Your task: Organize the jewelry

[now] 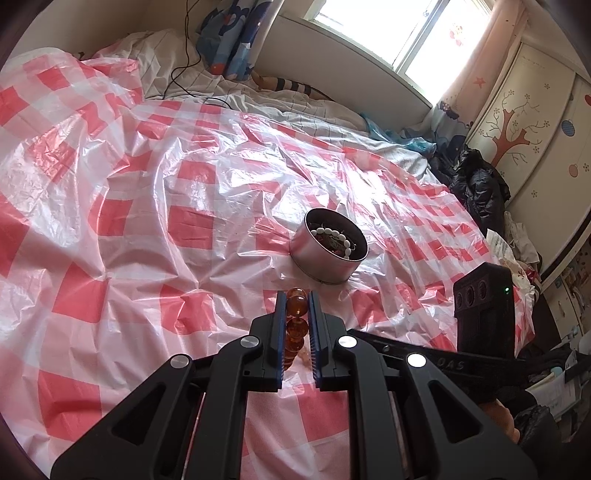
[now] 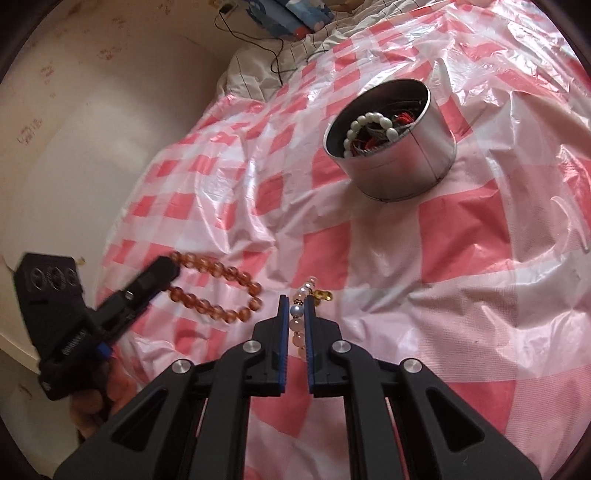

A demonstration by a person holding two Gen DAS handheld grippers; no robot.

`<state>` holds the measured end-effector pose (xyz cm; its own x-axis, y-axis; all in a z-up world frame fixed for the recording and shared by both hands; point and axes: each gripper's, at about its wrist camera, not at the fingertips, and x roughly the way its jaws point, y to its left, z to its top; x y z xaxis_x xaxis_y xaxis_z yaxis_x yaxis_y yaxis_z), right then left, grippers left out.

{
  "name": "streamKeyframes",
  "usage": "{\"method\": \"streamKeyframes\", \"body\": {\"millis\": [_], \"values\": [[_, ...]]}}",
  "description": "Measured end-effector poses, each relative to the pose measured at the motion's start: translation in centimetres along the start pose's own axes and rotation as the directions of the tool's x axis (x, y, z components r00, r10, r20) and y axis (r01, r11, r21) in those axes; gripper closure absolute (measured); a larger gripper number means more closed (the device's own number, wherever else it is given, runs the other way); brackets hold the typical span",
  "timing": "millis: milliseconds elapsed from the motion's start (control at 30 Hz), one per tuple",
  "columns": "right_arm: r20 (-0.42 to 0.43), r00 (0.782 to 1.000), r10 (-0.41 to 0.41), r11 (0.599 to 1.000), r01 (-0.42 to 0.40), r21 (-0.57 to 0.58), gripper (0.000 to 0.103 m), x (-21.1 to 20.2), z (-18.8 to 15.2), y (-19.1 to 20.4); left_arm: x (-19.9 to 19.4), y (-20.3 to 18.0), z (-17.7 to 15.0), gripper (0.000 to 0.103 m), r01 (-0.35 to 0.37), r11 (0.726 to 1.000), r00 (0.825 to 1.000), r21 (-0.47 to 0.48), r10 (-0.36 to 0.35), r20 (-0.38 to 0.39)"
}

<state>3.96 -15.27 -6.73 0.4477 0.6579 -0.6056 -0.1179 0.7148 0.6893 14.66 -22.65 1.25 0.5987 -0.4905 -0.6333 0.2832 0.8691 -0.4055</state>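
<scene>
From the left wrist view, the left gripper has its fingers clamped on an amber bead bracelet, whose round beads run in a line between the blue pads and poke out past the tips. The gripper is above a bed covered with a crinkled red-and-white checked plastic sheet. Ahead of the fingertips, near them but apart, a round metal tin stands upright on the sheet; a white bead bracelet lies inside it on top of other tangled pieces. At the right edge the right gripper shows as a black body with a small green light. A window and a pale wardrobe painted with a tree stand beyond the bed.

From the right wrist view, the right gripper has its fingers closed on a bracelet of pink and white beads, with a blue bead and a small gold charm near the tips. To the left, the left gripper holds the amber bead bracelet by one end, and the loop hangs free just beside the right fingertips. The metal tin sits farther up on the checked sheet, the white bead bracelet curled within it. A hand grips the left gripper's handle.
</scene>
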Motion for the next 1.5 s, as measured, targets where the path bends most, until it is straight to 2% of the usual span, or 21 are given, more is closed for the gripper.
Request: {"method": "streamKeyframes", "body": {"millis": [100, 200, 400, 633, 867, 933, 1000, 1067, 1100, 1167, 1233, 1267, 1300, 1333, 1367, 1433, 1500], "values": [[0.043, 0.994, 0.099, 0.994, -0.101, 0.04, 0.095, -1.1, 0.3, 0.0, 0.8, -0.8, 0.1, 0.093, 0.004, 1.0, 1.0, 0.0, -0.004, 0.001], [0.103, 0.977, 0.189, 0.977, -0.198, 0.083, 0.095, -2.9, 0.9, -0.2, 2.6, -2.6, 0.4, 0.093, 0.017, 1.0, 1.0, -0.002, -0.017, 0.003], [0.208, 0.942, 0.262, 0.946, -0.293, 0.136, 0.095, -6.4, 3.1, -0.7, 7.2, -7.2, 2.6, 0.093, 0.082, 0.997, 0.997, 0.002, -0.082, 0.007], [0.236, 0.934, 0.267, 0.94, -0.306, 0.148, 0.095, -8.0, 6.8, -0.9, 13.6, -13.7, 6.2, 0.093, 0.142, 0.989, 0.99, 0.047, -0.142, 0.014], [0.248, 0.942, 0.227, 0.956, -0.264, 0.127, 0.095, -8.0, 10.9, -1.4, 19.5, -15.2, 9.5, 0.093, 0.214, 0.977, 0.977, 0.007, -0.214, 0.013], [0.242, 0.949, 0.202, 0.964, -0.236, 0.119, 0.094, -7.4, 11.8, -1.6, 22.2, -15.3, 10.0, 0.092, 0.19, 0.982, 0.981, 0.008, -0.19, -0.028], [0.231, 0.956, 0.18, 0.969, -0.212, 0.124, 0.094, -6.4, 12.5, -2.2, 25.3, -15.2, 10.1, 0.092, 0.057, 0.997, 0.994, 0.059, -0.051, -0.101], [0.219, 0.961, 0.171, 0.967, -0.207, 0.15, 0.094, -5.3, 12.8, -3.1, 26.4, -14.4, 10.1, 0.092, -0.02, 0.999, 0.99, 0.05, 0.026, -0.137], [0.213, 0.962, 0.168, 0.967, -0.204, 0.156, 0.094, -4.9, 12.9, -3.4, 26.2, -14.1, 10.3, 0.092, -0.026, 0.999, 0.99, 0.035, 0.03, -0.138], [0.202, 0.963, 0.181, 0.96, -0.217, 0.175, 0.094, -3.8, 13.2, -3.9, 25.0, -13.7, 11.1, 0.085, -0.03, 0.999, 0.995, 0.025, 0.032, -0.095], [0.179, 0.958, 0.223, 0.939, -0.261, 0.224, 0.094, -2.4, 13.3, -4.8, 23.6, -12.9, 11.8, 0.067, -0.033, 0.999, 0.999, -0.003, 0.033, -0.041], [0.144, 0.976, 0.166, 0.953, -0.196, 0.23, 0.094, -1.7, 13.4, -4.9, 22.9, -12.2, 12.1, 0.064, -0.034, 0.999, 0.999, -0.033, 0.034, -0.019], [0.119, 0.991, 0.063, 0.972, -0.088, 0.218, 0.094, -1.2, 13.5, -4.9, 22.4, -11.7, 12.3, 0.063, -0.032, 0.998, 0.999, -0.055, 0.032, -0.009], [0.105, 0.994, -0.024, 0.98, 0.003, 0.201, 0.092, -0.9, 13.5, -5.0, 22.1, -11.3, 12.4, 0.062, -0.031, 0.997, 1.0, -0.071, 0.031, -0.005], [0.104, 0.991, -0.079, 0.979, 0.058, 0.194, 0.09, -0.9, 13.4, -5.1, 21.8, -11.0, 12.4, 0.062, -0.037, 0.996, 0.999, -0.085, 0.037, -0.002], [0.127, 0.984, -0.128, 0.975, 0.102, 0.197, 0.077, -1.6, 13.3, -5.3, 21.4, -10.7, 12.2, 0.06, -0.049, 0.994, 0.999, -0.093, 0.049, -0.001], [0.171, 0.973, -0.155, 0.977, 0.125, 0.171, 0.063, -2.7, 13.3, -4.8, 21.1, -11.1, 12.0, 0.058, -0.083, 0.995, 0.997, -0.063, 0.083, -0.005]]}}
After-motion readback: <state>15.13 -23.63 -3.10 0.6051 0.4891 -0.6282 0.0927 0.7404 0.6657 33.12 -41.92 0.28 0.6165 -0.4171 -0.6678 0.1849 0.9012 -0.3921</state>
